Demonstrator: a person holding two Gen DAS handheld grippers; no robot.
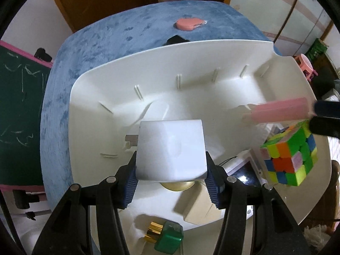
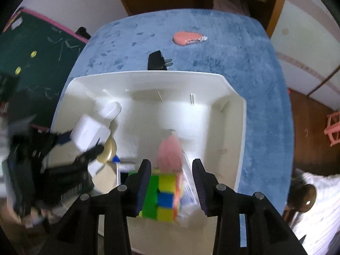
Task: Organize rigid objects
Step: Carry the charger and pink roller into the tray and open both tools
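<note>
My left gripper (image 1: pixel 171 170) is shut on a white charger block (image 1: pixel 171 150) and holds it above the white bin (image 1: pixel 191 48). It also shows at the left of the right wrist view (image 2: pixel 89 133). My right gripper (image 2: pixel 171 182) is open over the bin. A blurred pink object (image 2: pixel 170 155) hangs between its fingers and shows at the right of the left wrist view (image 1: pixel 278 111). A colour cube (image 2: pixel 163 195) lies in the bin under the right gripper; it also shows in the left wrist view (image 1: pixel 291 157). A gold disc (image 2: pixel 108 150) lies in the bin.
The bin stands on a blue cloth (image 2: pixel 265 85). A black plug adapter (image 2: pixel 158 61) and a pink stapler (image 2: pixel 188 38) lie on the cloth behind it. A green and gold block (image 1: pixel 165 237) lies near the front. A chalkboard (image 1: pixel 19 106) stands at the left.
</note>
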